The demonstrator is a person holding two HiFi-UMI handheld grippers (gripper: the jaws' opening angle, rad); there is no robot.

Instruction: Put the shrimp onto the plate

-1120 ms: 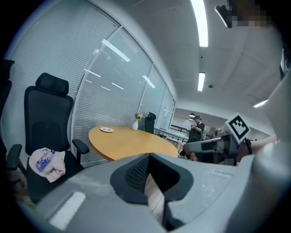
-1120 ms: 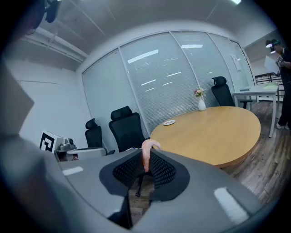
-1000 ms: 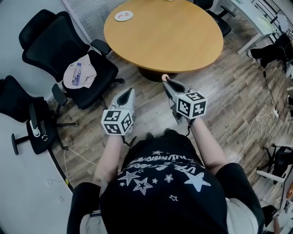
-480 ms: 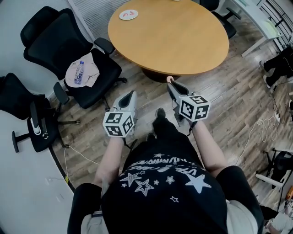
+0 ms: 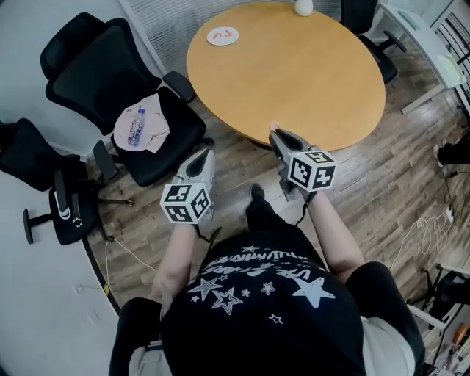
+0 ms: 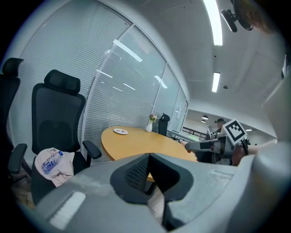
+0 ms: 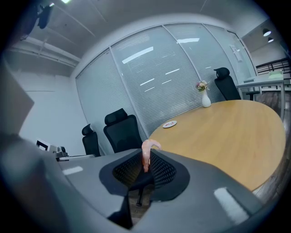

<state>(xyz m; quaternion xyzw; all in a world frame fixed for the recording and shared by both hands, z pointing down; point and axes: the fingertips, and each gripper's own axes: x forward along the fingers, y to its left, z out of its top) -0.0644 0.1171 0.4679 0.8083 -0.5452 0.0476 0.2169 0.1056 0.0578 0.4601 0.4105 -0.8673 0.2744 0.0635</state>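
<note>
With the right gripper point(image 7: 145, 167) pinching the shrimp point(image 7: 147, 152) at the jaw tips only, at the near edge of the table point(image 5: 308, 81) and well apart from the plate point(image 5: 222, 35), a jolt could shake it loose; the left gripper point(image 6: 149, 164), jaws together, holds nothing.

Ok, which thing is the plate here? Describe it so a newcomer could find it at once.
Start at the round wooden table. The plate lies flat near its far left edge in the head view, on the side of the black office chairs. It is a small white disc with red marks, unlike the white vase, which stands upright further along that edge.
</note>
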